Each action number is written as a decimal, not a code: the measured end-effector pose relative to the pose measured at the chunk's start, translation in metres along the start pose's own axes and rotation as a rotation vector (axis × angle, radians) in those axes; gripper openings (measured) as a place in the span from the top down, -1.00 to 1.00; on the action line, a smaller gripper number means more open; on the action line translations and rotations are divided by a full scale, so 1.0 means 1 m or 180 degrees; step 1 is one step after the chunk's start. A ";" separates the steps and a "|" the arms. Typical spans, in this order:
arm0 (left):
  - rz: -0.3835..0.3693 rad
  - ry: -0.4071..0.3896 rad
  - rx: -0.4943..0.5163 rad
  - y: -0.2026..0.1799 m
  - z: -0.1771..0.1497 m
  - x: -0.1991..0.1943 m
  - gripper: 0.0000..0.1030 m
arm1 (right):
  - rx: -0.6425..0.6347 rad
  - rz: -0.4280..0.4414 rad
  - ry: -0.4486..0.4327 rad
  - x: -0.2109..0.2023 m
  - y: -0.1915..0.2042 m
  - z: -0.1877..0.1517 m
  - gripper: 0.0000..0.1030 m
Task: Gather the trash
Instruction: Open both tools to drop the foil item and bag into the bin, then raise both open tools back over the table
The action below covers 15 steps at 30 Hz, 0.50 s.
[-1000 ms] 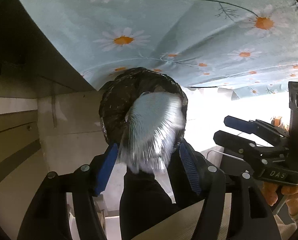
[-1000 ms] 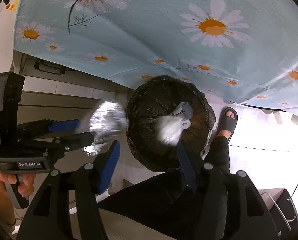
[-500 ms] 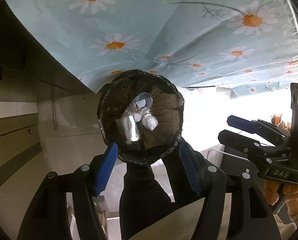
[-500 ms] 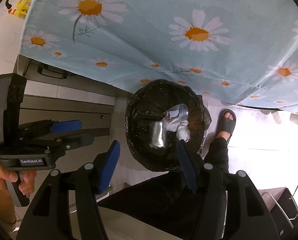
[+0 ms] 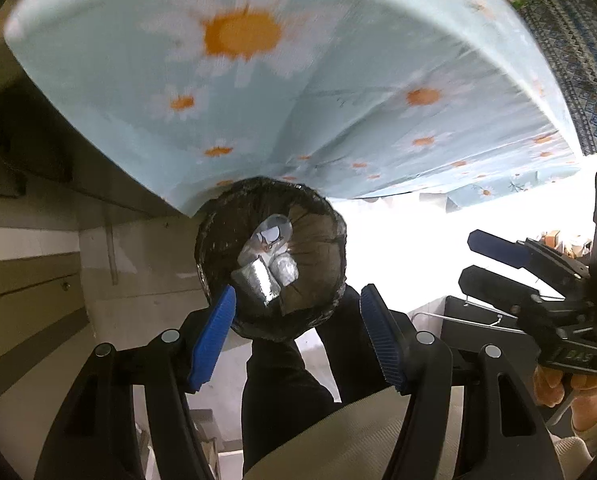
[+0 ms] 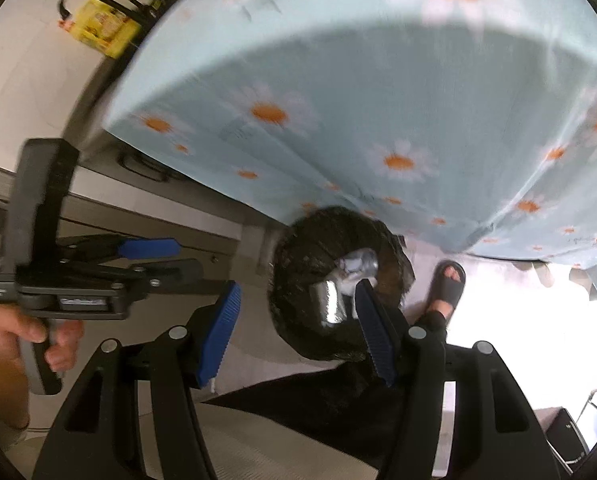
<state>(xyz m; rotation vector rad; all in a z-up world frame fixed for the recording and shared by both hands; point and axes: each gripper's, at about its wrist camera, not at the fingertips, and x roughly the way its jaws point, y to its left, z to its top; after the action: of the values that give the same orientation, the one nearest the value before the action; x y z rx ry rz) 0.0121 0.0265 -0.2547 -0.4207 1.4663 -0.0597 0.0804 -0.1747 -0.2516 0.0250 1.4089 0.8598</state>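
Observation:
A round bin lined with a black bag (image 5: 226, 232) (image 6: 298, 248) stands on the floor below the table edge. In it lie a silvery wrapper (image 5: 258, 280) (image 6: 330, 300) and a clear plastic piece (image 5: 272, 232). My left gripper (image 5: 298, 332) hangs well above the bin, open, with nothing between its blue pads. It also shows at the left of the right wrist view as the left gripper (image 6: 182, 258). My right gripper (image 6: 296, 332) is open and empty too, above the bin's near side. The left wrist view shows the right gripper (image 5: 470, 256) off to the right.
A table under a light blue daisy cloth (image 5: 298, 100) overhangs the bin. A person's leg in black trousers (image 5: 282, 380) and a foot in a black sandal (image 6: 448, 284) are beside the bin. Cabinet fronts (image 5: 26, 280) lie left; a yellow pack (image 6: 98, 28) sits on the counter.
The silvery wrapper dropped from my left gripper and now lies in the bin. Both grippers have risen; the bin looks smaller and the tablecloth fills more of each view.

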 end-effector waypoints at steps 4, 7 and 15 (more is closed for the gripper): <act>-0.0017 -0.0159 0.0119 -0.012 0.001 -0.025 -0.22 | -0.0079 0.0025 -0.0204 -0.027 0.011 0.006 -0.16; -0.0027 -0.0323 0.0204 -0.021 0.004 -0.048 -0.22 | -0.0138 -0.0009 -0.0380 -0.048 0.017 0.012 -0.18; -0.0033 -0.0773 0.0391 -0.040 0.019 -0.102 -0.22 | -0.0153 -0.0128 -0.0900 -0.102 0.033 0.032 -0.39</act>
<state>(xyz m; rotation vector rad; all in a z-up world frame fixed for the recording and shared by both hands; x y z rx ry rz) 0.0268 0.0233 -0.1442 -0.3234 1.2144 -0.1029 0.0993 -0.1905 -0.1425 0.0785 1.1204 0.8218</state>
